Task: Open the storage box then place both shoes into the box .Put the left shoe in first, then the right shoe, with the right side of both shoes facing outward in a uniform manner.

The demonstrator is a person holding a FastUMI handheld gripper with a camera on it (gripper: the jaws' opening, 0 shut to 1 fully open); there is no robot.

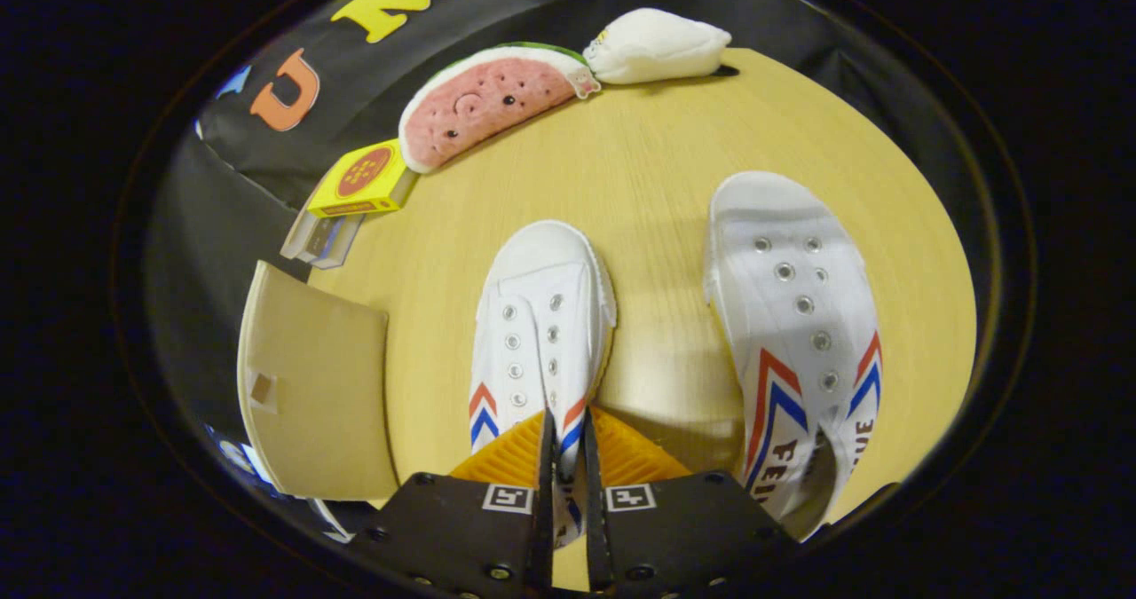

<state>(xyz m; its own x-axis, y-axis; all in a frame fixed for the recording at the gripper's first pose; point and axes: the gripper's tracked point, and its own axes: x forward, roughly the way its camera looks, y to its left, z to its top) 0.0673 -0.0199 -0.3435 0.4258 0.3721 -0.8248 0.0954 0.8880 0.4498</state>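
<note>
A: Starting at nine o'clock from the jaws, what's there?

B: A tan flap of the storage box (pixel 315 386), standing open at the tabletop's (pixel 657 164) near corner. Up at ten o'clock lies a small yellow carton (pixel 362 179) with a flat clear packet (pixel 318 239) just beside it, both at the tabletop edge.

A: And further round?

B: At eleven o'clock a plush watermelon slice (pixel 484 102) rests along the far edge, and at twelve to one o'clock a white plush toy (pixel 655 44) touches its end.

A: Where are the shoes?

B: One white shoe (pixel 540 328) with red and blue stripes sits straight ahead at twelve o'clock, toe pointing away. Its heel end runs down between the fingers. The second white shoe (pixel 794 315) lies at two o'clock, apart from the first, toe also pointing away, bare tabletop between them.

A: The gripper (pixel 568 444)?

B: Its jaws are drawn nearly together, leaving a narrow slot, and the side wall of the first shoe's opening is pinched in that slot, both fingers pressing on it.
</note>
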